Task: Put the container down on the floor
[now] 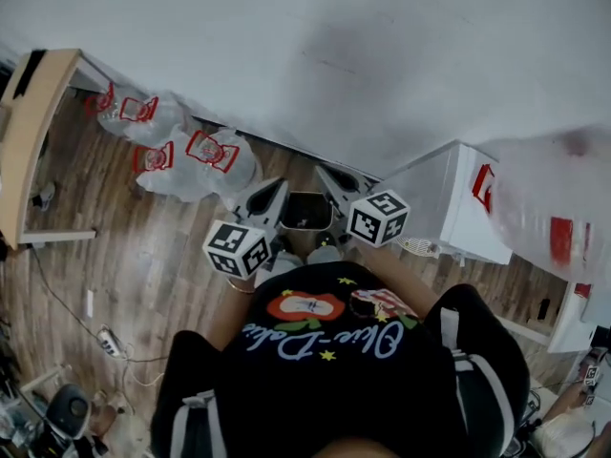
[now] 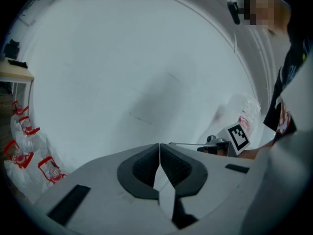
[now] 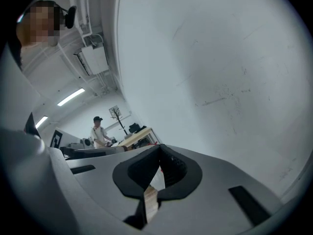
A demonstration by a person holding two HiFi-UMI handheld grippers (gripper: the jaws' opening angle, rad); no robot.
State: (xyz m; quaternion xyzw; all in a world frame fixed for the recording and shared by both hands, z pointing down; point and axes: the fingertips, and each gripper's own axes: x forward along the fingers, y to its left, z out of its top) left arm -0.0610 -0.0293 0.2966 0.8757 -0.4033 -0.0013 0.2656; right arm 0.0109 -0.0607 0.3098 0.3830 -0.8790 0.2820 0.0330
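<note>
Left claw (image 2: 160, 148) and right claw (image 3: 159, 151) closed, empty; container (image 1: 306, 212), seemingly floored between them, could tip if bumped on pull-back.

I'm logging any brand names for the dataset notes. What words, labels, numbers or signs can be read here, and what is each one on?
No text can be read with certainty.
Shirt: pale cursive lettering, too distorted to read.
Plastic bags: red labels, too blurred to read.
White box: red mark, unreadable.
Marker cubes: black-and-white square patterns, no words.
</note>
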